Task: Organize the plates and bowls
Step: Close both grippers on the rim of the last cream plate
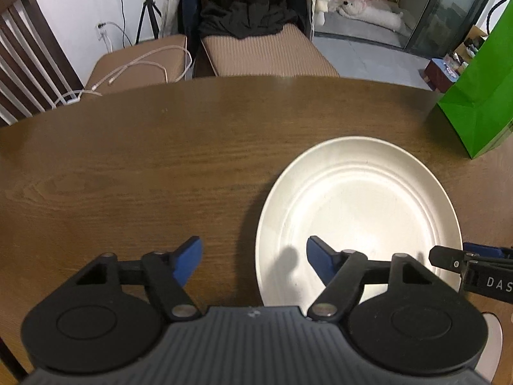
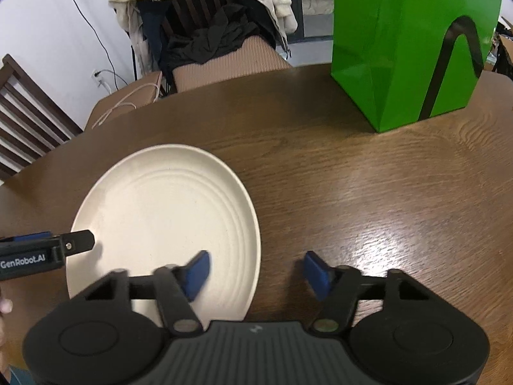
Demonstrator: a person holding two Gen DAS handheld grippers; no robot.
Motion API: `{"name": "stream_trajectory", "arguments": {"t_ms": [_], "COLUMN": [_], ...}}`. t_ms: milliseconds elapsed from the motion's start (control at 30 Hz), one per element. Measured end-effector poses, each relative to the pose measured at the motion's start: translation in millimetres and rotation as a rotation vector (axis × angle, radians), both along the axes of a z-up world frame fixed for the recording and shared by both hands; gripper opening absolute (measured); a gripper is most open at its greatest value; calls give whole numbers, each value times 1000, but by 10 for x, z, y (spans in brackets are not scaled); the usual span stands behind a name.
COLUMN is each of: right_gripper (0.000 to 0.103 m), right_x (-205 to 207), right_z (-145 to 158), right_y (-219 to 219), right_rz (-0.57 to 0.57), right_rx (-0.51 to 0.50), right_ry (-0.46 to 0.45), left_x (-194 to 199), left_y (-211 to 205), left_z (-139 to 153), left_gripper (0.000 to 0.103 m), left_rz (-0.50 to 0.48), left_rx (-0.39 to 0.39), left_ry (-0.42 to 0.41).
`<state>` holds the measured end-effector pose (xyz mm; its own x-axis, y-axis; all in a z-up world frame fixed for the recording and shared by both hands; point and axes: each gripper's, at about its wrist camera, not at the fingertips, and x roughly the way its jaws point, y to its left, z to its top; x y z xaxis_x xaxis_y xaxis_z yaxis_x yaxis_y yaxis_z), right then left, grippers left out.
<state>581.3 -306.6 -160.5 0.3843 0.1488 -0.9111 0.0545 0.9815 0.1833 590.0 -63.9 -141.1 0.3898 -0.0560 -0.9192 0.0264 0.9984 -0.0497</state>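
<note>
On the brown wooden worktop [image 2: 352, 192] lies a cream plate [image 2: 166, 211] with raised rings around its well, flat and empty, near the closer edge. Both tongs straddle its rim from opposite sides. The left tongs [image 1: 254, 261] stand open over the plate's left edge: one blue pad [image 1: 317, 256] hangs above the plate's surface and the other sits over bare wood, with the rim between them; neither pad visibly presses on it. The right tongs [image 2: 256, 274] are open too, one blue pad [image 2: 198, 271] above the plate's right side and the other over the wood just beyond the rim; whether a pad touches the plate cannot be told. Each tool's black tip shows at the edge of the other's view.

Farther back on the worktop a bright green paper bag [image 2: 413, 48] with a black handle stands upright, well apart from the plate. Behind the worktop are chairs with tan cushions [image 1: 266, 54]; dark clothing [image 1: 253, 16] lies on one and a pale cable [image 1: 128, 70] on another.
</note>
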Motion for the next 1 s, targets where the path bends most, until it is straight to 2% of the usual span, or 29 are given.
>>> {"name": "stream_trajectory", "arguments": {"t_ms": [67,133,167,267,333,400,467,633,667,1000], "right_gripper": [51,50,48,37,27,16,14,12,8,9], "right_x": [4,-9,-9,-18,-22,-41,-52,-43,-53,-86], "right_z": [-50,-61,-63,-61,-57,-49,-45,-47,-42,-57], "right_y": [2,-3,-9,-11,-17,-16,8,15,10,61], "right_rz": [-4,-6,-9,-8,-6,1,10,4,3,26], "right_rx": [-3,-7,-7,-12,6,37,46,51,60,44], "right_ry": [25,23,24,25,29,32,29,11,-1,-48], "left_x": [-1,15,20,14,24,27,22,30,29,38], "left_y": [7,16,17,9,13,6,-4,-32,-29,-59], "left_z": [-44,-78,-93,-98,-98,-89,-81,-78,-79,-43], "left_gripper": [73,67,60,57,51,37,24,23,23,22], "left_rz": [7,8,9,13,18,15,0,22,24,26], "left_rx": [-8,-11,-14,-15,-25,-34,-65,-24,-27,10], "left_ry": [14,25,34,34,36,36,37,15,14,-15]}}
